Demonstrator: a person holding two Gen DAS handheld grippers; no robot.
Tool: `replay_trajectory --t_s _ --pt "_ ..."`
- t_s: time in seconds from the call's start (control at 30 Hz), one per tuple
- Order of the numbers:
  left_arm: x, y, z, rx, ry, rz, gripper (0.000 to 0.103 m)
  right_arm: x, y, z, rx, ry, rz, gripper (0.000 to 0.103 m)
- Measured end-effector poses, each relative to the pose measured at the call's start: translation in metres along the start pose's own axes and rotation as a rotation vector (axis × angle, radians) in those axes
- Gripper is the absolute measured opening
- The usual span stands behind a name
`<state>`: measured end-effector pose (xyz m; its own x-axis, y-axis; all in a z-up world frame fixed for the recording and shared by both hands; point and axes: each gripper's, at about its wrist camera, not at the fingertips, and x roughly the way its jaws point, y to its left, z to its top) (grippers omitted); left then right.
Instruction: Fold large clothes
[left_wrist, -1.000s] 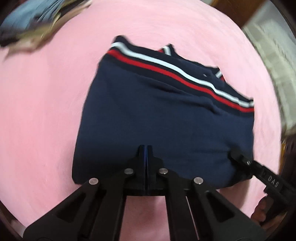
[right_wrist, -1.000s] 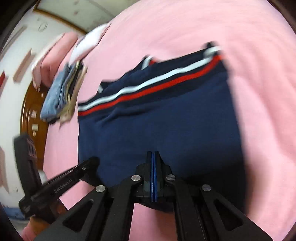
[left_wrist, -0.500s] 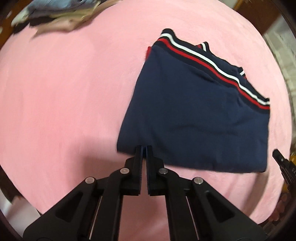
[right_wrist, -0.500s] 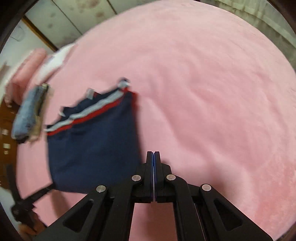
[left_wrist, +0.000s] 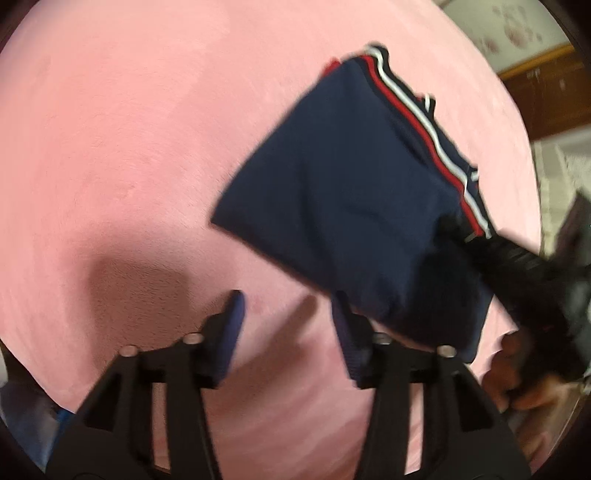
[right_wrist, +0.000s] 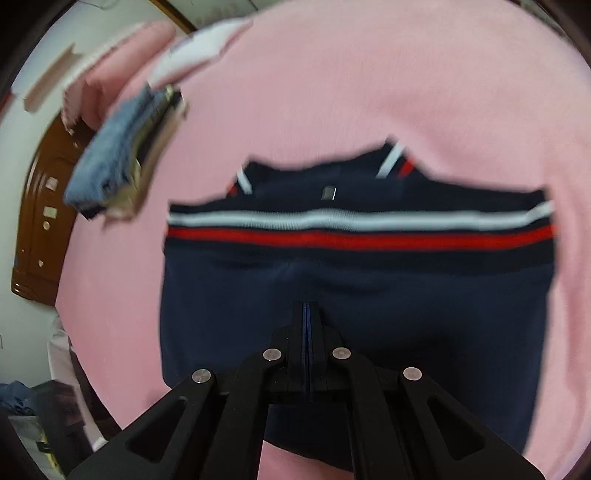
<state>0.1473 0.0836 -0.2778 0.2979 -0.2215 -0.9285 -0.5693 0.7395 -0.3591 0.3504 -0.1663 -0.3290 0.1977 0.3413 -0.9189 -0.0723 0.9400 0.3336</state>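
Observation:
A folded navy garment (left_wrist: 351, 184) with a red and a white stripe lies flat on the pink bed cover (left_wrist: 129, 147). My left gripper (left_wrist: 286, 306) hovers over bare cover just left of the garment's near corner. Its jaws are opening and nothing is between them. In the right wrist view my right gripper (right_wrist: 306, 306) is shut, its tip over the middle of the garment (right_wrist: 354, 295) below the stripes. No fabric shows between its pads. The left wrist view shows the right gripper (left_wrist: 458, 225) reaching onto the garment from the right, held by a hand (left_wrist: 524, 373).
A stack of folded clothes (right_wrist: 125, 155) sits on the cover at the upper left, beside a pink pillow (right_wrist: 122, 70). Brown wooden furniture (right_wrist: 40, 221) stands past the bed's left edge. A wooden door (left_wrist: 546, 96) is beyond the far right.
My left gripper slid left off the garment's edge and its jaws parted. My right gripper swung out over bare cover, then came back over the garment, still shut.

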Motion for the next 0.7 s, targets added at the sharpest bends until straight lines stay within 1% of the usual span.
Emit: replay_trajectory --t_s 0.03,0.07,0.17,0.2,0.23,0.3,0.37,0.43,0.53,0.63,0.7 --pt "-0.003 0.003 0.001 -0.010 -0.010 -0.009 0.048 0.007 -0.002 -0.004 0.015 0.013 -0.014 0.000" --pt "-0.006 0.010 0.008 -0.021 -0.012 -0.016 0.049 0.014 -0.004 -0.007 0.025 0.007 -0.016 0.000" --pt "-0.007 0.017 0.012 -0.060 0.000 -0.026 0.052 0.020 -0.014 -0.009 0.056 0.008 0.005 0.000" --pt "-0.004 0.021 0.023 -0.073 0.001 -0.039 0.053 0.021 -0.018 -0.008 0.065 0.016 0.011 0.000" --pt "0.001 0.026 0.021 -0.090 -0.004 -0.055 0.054 0.033 -0.016 -0.005 0.065 0.019 0.010 0.000" --pt "0.004 0.032 0.028 -0.136 -0.019 -0.094 0.056 0.042 -0.017 -0.001 0.049 0.027 0.003 0.000" --pt "0.008 0.037 0.033 -0.172 -0.041 -0.142 0.057 0.062 -0.014 0.013 0.024 0.042 -0.009 0.000" --pt "0.010 0.041 0.038 -0.202 -0.051 -0.163 0.057 0.068 -0.012 0.018 0.020 0.046 -0.012 0.000" --pt "0.019 0.035 0.042 -0.235 -0.071 -0.179 0.057 0.071 -0.010 0.020 0.034 0.040 0.000 0.000" --pt "0.035 0.014 0.053 -0.220 -0.085 -0.171 0.057 0.068 -0.017 0.019 0.076 0.042 0.027 0.000" --pt "0.038 0.002 0.060 -0.199 -0.080 -0.176 0.057 0.068 -0.021 0.018 0.098 0.043 0.046 0.000"
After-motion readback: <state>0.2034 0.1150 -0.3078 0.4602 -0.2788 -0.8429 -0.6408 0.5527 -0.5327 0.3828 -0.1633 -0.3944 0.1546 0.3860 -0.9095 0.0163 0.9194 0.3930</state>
